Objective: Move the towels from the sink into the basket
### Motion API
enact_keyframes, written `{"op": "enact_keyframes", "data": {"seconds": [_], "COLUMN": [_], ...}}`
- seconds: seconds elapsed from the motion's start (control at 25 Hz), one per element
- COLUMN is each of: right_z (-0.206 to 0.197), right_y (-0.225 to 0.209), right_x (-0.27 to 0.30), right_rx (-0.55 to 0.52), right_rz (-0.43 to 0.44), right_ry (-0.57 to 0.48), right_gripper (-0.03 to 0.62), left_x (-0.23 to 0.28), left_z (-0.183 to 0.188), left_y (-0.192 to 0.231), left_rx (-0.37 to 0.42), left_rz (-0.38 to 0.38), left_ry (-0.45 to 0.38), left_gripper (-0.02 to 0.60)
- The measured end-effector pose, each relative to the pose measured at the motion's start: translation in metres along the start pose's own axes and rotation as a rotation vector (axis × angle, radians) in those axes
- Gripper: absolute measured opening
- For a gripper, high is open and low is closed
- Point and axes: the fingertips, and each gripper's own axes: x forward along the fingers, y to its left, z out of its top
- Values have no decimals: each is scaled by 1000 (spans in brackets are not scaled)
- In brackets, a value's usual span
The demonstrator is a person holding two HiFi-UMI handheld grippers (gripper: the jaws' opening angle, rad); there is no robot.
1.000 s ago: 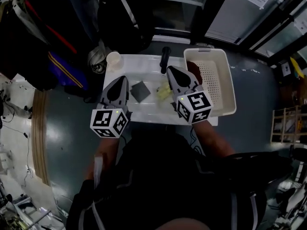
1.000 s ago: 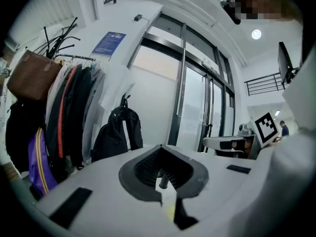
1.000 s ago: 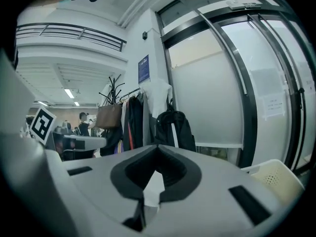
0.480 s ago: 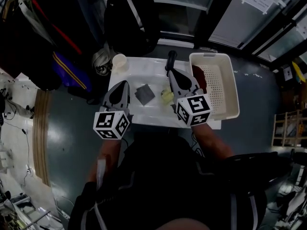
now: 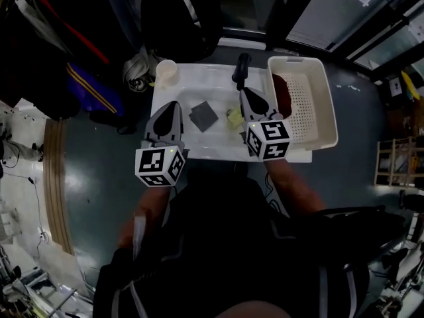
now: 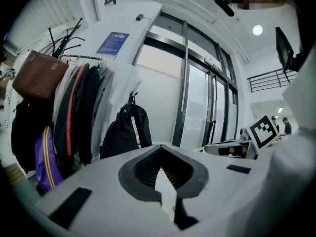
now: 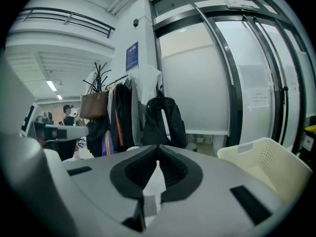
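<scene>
Left tongs (image 5: pixel 172 108) and right tongs (image 5: pixel 246 97), both pressed together and empty, are hovering over the sink (image 5: pixel 199 85), where a grey towel (image 5: pixel 203 116) and a yellow towel (image 5: pixel 234 116) are lying, beside the basket (image 5: pixel 328 111).

My left gripper (image 5: pixel 173 105) and right gripper (image 5: pixel 243 93), grey pointed shells, dark ribbed fingers (image 6: pixel 146 168), left cube (image 5: pixel 159 167) and right cube (image 5: pixel 268 140) with black-and-white square markers, my black top (image 5: pixel 218 244), thin pale seams

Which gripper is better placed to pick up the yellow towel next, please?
Probably the right. The right gripper is just beside the yellow towel and next to the basket; the left gripper sits beyond the grey towel, farther away.
</scene>
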Motion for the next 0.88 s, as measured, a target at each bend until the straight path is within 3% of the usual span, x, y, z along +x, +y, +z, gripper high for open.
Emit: {"op": "enact_keyframes", "data": {"seconds": [0.12, 0.24, 0.36, 0.6, 0.88], "right_z": [-38, -81, -121, -188, -250], "right_y": [-4, -11, -17, -39, -69], "right_x": [11, 19, 30, 48, 71], "right_rx": [13, 44, 37, 61, 108], "right_rz": [-31, -76, -104, -127, -133], "right_ry": [96, 206, 312, 491, 625], "right_gripper": [32, 130, 177, 291, 363], "left_x": [2, 1, 12, 42, 82], "left_z": [-18, -29, -56, -94, -137], "left_y": [6, 4, -1, 1, 2], "left_rx": [-8, 3, -27, -45, 11], "left_rz": [-31, -76, -140, -157, -168], "left_ry": [45, 48, 130, 206, 330], "left_gripper": [3, 3, 3, 3, 3]}}
